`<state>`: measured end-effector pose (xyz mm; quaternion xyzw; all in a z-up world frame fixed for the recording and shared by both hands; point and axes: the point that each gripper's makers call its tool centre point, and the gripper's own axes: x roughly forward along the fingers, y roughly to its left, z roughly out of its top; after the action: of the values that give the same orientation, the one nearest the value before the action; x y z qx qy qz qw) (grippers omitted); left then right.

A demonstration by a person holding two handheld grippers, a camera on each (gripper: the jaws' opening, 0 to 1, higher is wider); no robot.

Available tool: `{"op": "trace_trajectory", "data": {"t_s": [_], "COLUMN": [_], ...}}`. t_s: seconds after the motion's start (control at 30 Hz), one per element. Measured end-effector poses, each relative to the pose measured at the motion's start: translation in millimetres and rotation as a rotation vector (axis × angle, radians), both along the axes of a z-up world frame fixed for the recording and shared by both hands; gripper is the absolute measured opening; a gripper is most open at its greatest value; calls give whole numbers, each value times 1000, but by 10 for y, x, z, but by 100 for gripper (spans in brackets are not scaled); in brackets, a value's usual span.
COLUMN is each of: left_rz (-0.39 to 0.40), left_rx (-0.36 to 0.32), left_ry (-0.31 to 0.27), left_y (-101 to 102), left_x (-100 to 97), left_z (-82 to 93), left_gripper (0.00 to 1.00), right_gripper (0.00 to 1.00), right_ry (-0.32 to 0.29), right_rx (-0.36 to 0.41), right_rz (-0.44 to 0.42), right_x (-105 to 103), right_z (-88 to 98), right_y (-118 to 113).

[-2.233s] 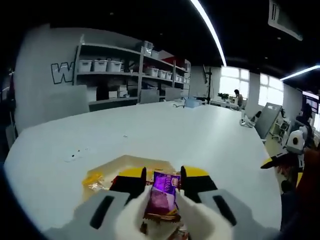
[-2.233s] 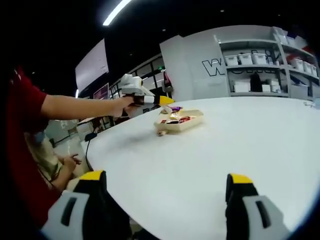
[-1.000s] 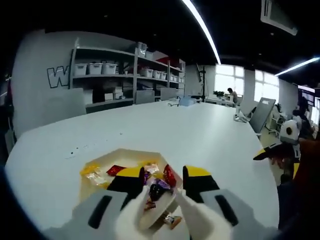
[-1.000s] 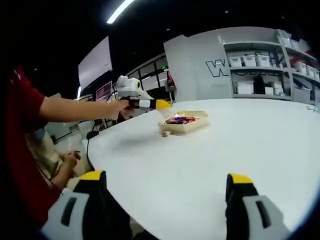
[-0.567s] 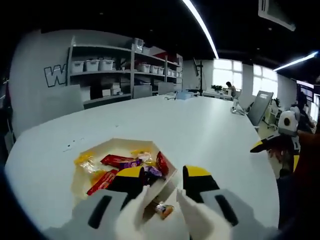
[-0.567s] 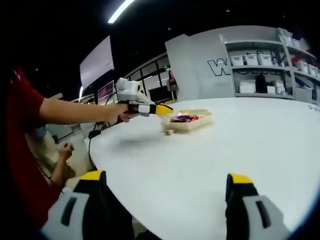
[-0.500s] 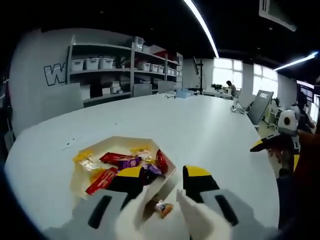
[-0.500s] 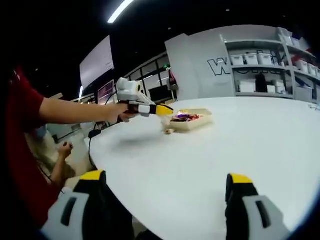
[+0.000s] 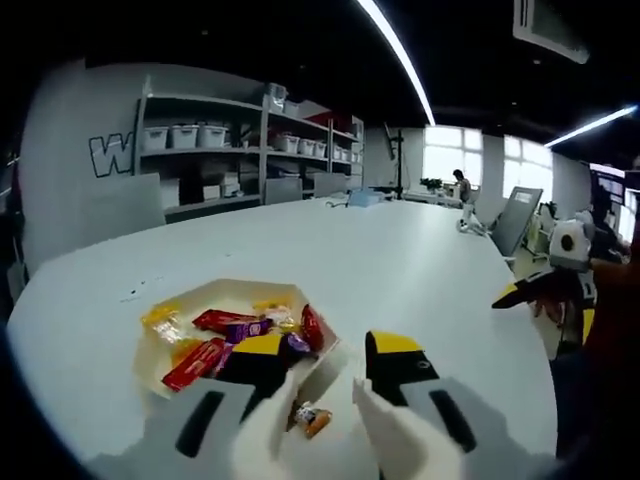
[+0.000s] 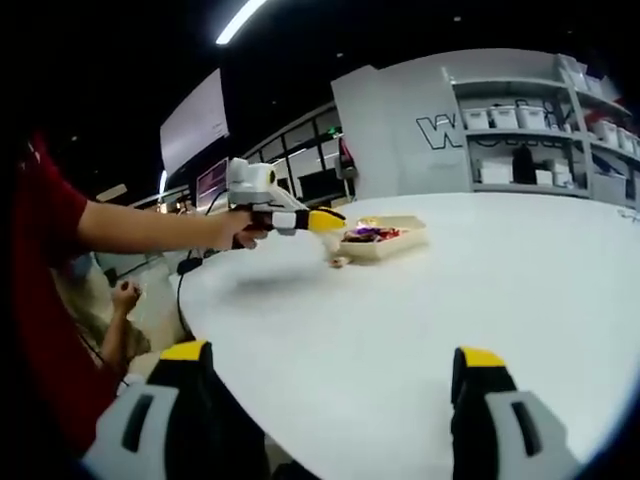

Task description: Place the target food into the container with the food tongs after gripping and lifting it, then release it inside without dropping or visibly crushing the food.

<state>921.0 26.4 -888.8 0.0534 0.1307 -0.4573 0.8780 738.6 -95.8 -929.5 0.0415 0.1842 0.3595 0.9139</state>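
A shallow cream tray (image 9: 215,288) on the white table holds several wrapped sweets, among them a purple one (image 9: 243,328) and red ones (image 9: 196,362). My left gripper (image 9: 330,352) hovers just in front of the tray's near corner, its yellow-tipped jaws and white tong arms apart with nothing between them. One loose wrapped sweet (image 9: 308,418) lies on the table below the jaws. In the right gripper view the left gripper (image 10: 292,217) is held by a hand beside the tray (image 10: 385,250), and the loose sweet (image 10: 340,262) sits by it. My right gripper (image 10: 330,400) stands wide open over the near table edge.
The round white table (image 9: 340,240) stretches far beyond the tray. Shelves with white bins (image 9: 200,135) line the back wall. The right gripper (image 9: 545,290) shows at the table's right edge. A person in a red sleeve (image 10: 45,230) is at the left.
The left gripper, earlier shut on the purple sweet above the tray, has let it go into the tray and drawn back. The right gripper has stayed put.
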Motion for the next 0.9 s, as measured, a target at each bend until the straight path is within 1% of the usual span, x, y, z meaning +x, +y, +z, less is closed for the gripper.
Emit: {"op": "trace_trajectory", "data": {"t_s": [0.1, 0.2, 0.3, 0.4, 0.47, 0.77, 0.9], "left_rz": [-1, 10, 6, 7, 8, -12, -28], "left_rx": [16, 15, 35, 35, 23, 9, 11], "left_ry": [16, 32, 46, 67, 56, 76, 79], "left_y": [0, 28, 33, 32, 30, 71, 77], "left_x": [7, 35, 14, -12, -45, -215, -346], "left_z": [-82, -151, -238, -314, -299, -301, -284], "left_gripper": [30, 30, 30, 30, 30, 30, 30], "right_gripper": [99, 99, 99, 99, 99, 99, 99], "right_ry": [0, 1, 3, 6, 5, 2, 4], "right_rx": [-10, -4, -6, -5, -3, -1, 1], "right_rz": [10, 13, 9, -1, -3, 16, 25], "right_x": [-3, -20, -27, -29, -37, -67, -91], "right_z": [-5, 4, -10, -21, -12, -8, -17], "right_y": [40, 49, 26, -4, -5, 69, 100]}}
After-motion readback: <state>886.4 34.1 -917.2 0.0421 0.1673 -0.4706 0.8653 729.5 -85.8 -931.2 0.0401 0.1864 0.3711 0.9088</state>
